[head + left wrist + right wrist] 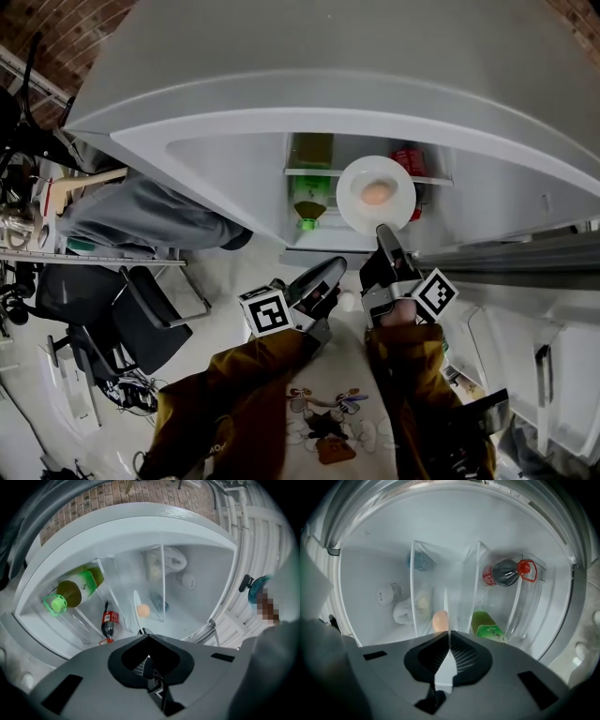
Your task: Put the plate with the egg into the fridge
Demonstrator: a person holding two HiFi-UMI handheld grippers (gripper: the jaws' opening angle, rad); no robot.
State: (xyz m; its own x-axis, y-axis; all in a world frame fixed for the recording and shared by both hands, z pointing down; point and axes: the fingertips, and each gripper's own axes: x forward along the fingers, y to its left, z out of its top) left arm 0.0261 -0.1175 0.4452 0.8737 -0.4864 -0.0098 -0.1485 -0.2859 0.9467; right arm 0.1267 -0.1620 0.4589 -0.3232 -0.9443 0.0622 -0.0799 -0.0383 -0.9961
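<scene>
We are holding the plate (352, 192) with the egg (376, 194) at the fridge (234, 159) opening, the right gripper (382, 231) clamping its rim. The left gripper (337, 266) is pinched closed and empty. The next move is likely easing the plate in level, then releasing.

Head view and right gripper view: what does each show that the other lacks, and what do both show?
Only the head view: both sleeves, the left tool and an office chair. Only the right gripper view: a round knob on the back wall of the fridge. Both: the plate with the egg, a green bottle and a cola bottle.
</scene>
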